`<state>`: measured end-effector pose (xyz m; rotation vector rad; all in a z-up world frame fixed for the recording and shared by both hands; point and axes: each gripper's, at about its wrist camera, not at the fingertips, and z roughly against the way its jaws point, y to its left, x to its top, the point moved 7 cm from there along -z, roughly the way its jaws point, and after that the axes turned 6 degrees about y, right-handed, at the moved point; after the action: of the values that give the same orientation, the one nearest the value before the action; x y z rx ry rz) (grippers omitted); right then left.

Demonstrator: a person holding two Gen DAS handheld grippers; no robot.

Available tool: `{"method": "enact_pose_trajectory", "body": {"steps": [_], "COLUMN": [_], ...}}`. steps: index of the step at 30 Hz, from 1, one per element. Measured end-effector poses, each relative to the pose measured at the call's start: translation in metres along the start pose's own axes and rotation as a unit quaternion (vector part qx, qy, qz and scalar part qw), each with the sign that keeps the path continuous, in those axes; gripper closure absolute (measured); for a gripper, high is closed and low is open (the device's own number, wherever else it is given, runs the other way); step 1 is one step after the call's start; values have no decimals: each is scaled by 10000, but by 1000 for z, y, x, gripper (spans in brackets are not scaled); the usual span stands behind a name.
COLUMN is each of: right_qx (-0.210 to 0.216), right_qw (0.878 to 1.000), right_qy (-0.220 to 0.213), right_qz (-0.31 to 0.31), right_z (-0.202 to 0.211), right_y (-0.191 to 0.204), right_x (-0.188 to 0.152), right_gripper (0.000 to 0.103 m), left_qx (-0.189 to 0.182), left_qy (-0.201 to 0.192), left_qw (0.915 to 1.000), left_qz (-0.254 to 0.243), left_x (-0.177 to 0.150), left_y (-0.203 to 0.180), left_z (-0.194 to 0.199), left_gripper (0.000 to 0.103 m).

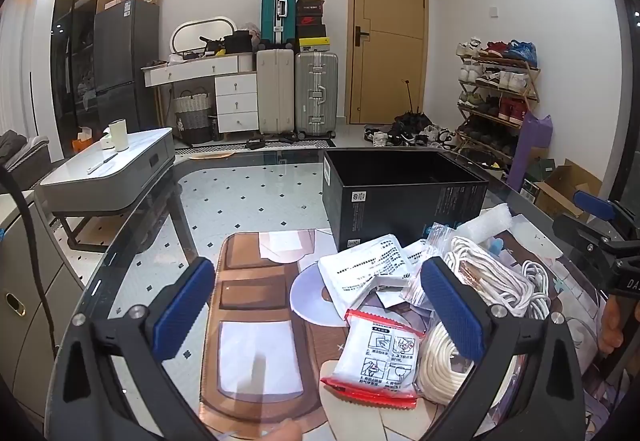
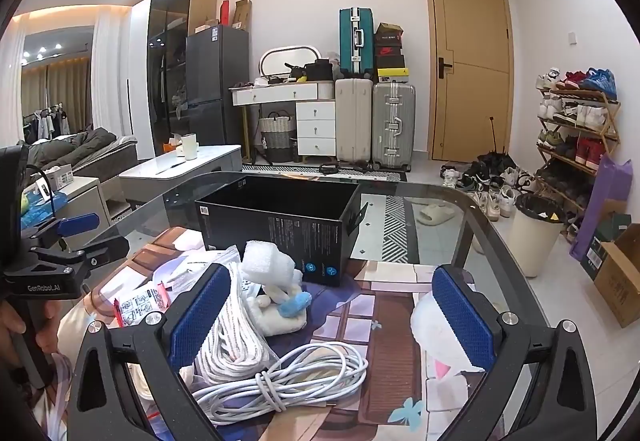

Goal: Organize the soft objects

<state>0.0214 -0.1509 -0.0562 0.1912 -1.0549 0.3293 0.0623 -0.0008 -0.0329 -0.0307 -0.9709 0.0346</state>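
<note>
Only the right view shows the bin point(image 2: 536, 237). The box point(image 2: 280, 217) is black and open-topped; white cable point(image 2: 288, 381) lies coiled. Both grippers' point(image 1: 316, 305) point(image 2: 332, 317) jaws spread, empty.

glass table point(image 1: 132, 241) bears printed mat point(image 1: 248, 281), black box point(image 1: 400, 197)
</note>
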Motion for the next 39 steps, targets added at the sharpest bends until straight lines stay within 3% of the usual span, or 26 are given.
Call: {"method": "enact_pose_trajectory", "body": {"steps": [39], "right_qx": [47], "right_qw": [10000], "right_qy": [5], "right_qz": [-52], "right_z": [-7], "right_y": [-1], "right_x": [-1], "right_gripper": [1], "left_qx": [1], "left_qy": [-61], "left_qw": [10000], "left_qz": [7], "left_x": [-1], "left_y": [1], "left_z": [5], "left_gripper": [0]}}
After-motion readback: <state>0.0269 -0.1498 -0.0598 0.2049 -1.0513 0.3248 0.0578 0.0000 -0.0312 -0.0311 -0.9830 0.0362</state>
